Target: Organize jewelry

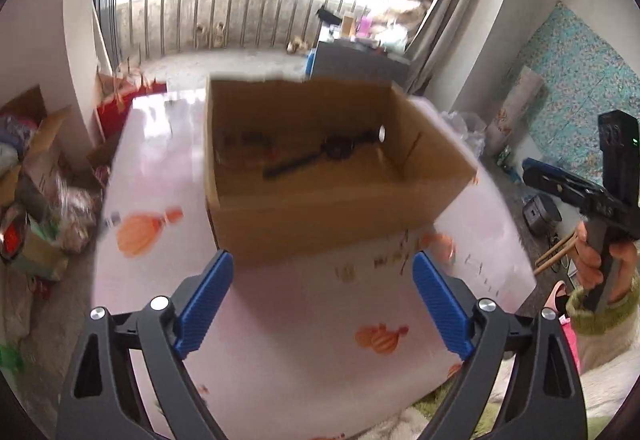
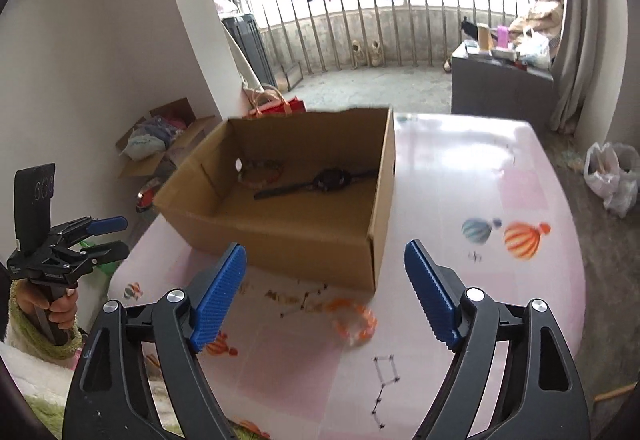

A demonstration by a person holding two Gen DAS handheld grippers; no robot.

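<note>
A black wristwatch lies strap-flat on the floor of the open corrugated cardboard box, mid-frame, with a blurred beaded piece (too smeared to name) in the box's far left corner. An orange-and-white bead bracelet rests on the glossy pink balloon-print tablecloth, just below the box. The left gripper and right gripper both hold their ribbed blue fingers spread wide, empty.

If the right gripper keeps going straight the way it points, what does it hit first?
Probably the near wall of the cardboard box, dead ahead of the open right gripper. The orange bracelet lies lower on the table, likely beneath that line; depth is unclear.
</note>
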